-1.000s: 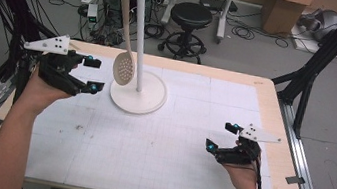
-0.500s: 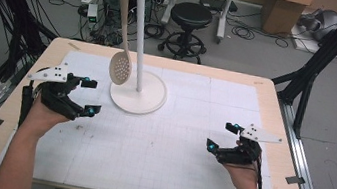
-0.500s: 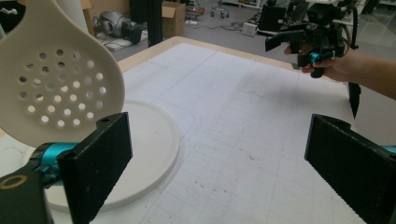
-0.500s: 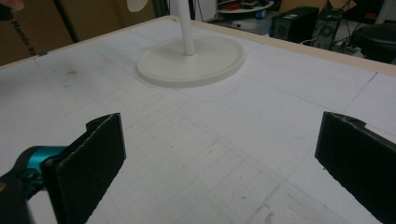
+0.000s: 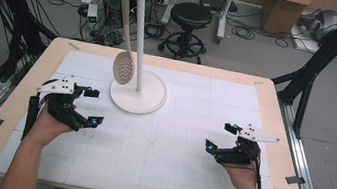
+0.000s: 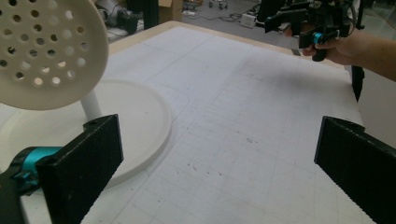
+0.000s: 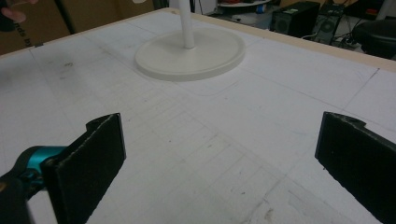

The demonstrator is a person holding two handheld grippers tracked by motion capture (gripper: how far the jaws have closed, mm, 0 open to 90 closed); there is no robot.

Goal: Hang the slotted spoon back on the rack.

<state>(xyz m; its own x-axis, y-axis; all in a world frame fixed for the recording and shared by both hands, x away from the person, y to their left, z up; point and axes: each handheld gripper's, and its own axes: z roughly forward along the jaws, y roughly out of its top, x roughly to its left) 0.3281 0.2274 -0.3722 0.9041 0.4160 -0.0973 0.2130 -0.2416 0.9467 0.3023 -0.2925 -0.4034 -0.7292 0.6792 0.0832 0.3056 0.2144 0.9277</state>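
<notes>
Left gripper [image 5: 89,107] wide, empty, just left of the stand base [image 5: 137,99]. Slotted spoon [image 5: 123,62] hangs on the stand's hook. Right gripper [image 5: 221,136] wide, empty, well apart. Likely spoon hung, hands idle; next move unclear.

Left gripper [image 5: 89,107] drawn back from spoon [image 5: 123,66] toward near left of tabletop [image 5: 257,95], lower than before. Spoon swung slightly.
</notes>
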